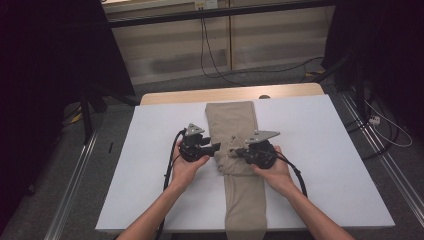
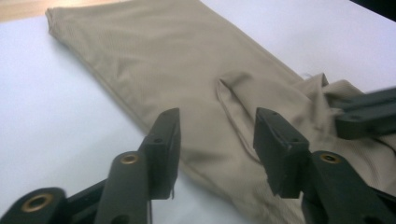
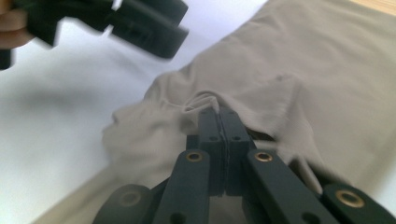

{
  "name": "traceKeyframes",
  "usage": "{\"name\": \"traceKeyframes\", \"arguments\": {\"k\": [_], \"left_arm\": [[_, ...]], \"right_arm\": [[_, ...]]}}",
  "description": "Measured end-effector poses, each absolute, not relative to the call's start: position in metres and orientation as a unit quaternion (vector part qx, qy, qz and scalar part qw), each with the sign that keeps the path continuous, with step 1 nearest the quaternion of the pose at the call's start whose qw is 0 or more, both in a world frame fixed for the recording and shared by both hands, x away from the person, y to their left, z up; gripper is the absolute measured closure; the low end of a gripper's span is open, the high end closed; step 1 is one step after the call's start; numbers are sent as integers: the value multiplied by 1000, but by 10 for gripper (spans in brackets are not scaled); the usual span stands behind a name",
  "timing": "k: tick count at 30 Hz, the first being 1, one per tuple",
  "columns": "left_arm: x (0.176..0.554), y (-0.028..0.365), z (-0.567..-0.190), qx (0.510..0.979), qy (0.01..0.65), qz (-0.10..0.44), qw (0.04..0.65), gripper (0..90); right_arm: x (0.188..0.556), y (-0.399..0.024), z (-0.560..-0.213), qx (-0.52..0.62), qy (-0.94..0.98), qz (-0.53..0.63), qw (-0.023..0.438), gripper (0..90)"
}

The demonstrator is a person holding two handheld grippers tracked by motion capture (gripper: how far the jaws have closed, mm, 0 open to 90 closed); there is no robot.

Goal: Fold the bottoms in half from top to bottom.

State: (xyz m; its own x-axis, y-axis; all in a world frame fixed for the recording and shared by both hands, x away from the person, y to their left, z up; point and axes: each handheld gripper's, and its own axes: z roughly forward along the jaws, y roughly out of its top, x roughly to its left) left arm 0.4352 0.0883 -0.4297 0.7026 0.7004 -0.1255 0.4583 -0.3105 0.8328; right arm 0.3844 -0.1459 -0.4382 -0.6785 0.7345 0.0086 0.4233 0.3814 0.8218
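Note:
A long tan cloth (image 1: 232,122), folded lengthwise, lies down the middle of the white table (image 1: 320,155) and hangs over its near edge. My right gripper (image 1: 234,152) sits on the cloth's middle with its jaws together, pinching a bunched fold of the tan cloth (image 3: 299,74) at its tips (image 3: 219,112). My left gripper (image 1: 217,146) hovers at the cloth's left edge. In the left gripper view its jaws (image 2: 217,140) stand apart above the tan cloth (image 2: 187,70), with nothing pressed between them. The right gripper (image 2: 362,112) reaches in from that view's right.
A strip of bare wood (image 1: 175,96) runs along the table's far end. Black cables (image 1: 172,160) trail from both grippers toward the person. Metal rails and dark stands flank the table on the floor.

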Motion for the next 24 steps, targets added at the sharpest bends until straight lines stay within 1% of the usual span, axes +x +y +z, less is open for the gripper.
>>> {"name": "traceKeyframes", "arguments": {"k": [2, 3, 5, 8, 14, 15, 17, 19, 20, 21, 22, 23, 24], "left_arm": [[440, 83, -427, 799, 357, 129, 465, 559], [442, 79, -426, 801, 354, 128, 467, 564], [445, 69, -425, 805, 343, 127, 468, 563], [447, 53, -423, 812, 322, 120, 471, 544], [434, 22, -424, 838, 251, 94, 475, 547], [430, 18, -424, 844, 238, 82, 473, 548], [424, 11, -428, 851, 224, 65, 470, 532], [419, 6, -432, 869, 211, 60, 444, 480], [416, 6, -434, 872, 206, 59, 440, 486], [412, 7, -436, 880, 197, 61, 427, 499], [410, 10, -438, 879, 200, 66, 428, 563], [408, 16, -439, 876, 204, 55, 432, 631], [406, 19, -440, 878, 203, 50, 431, 763]], "right_arm": [[375, -159, -436, 358, 807, 432, 184, 900], [373, -164, -436, 361, 806, 434, 179, 900], [367, -174, -438, 363, 807, 430, 178, 900], [357, -186, -441, 364, 808, 433, 164, 900], [336, -193, -441, 352, 816, 432, 152, 899], [333, -193, -441, 351, 817, 431, 152, 899], [327, -193, -442, 348, 822, 425, 151, 899], [324, -196, -445, 354, 820, 424, 148, 899], [322, -197, -446, 357, 819, 424, 146, 898], [321, -197, -447, 357, 820, 423, 146, 898], [320, -197, -447, 356, 821, 423, 145, 898], [319, -197, -446, 355, 821, 423, 145, 899], [317, -197, -446, 355, 820, 425, 144, 898]]}}
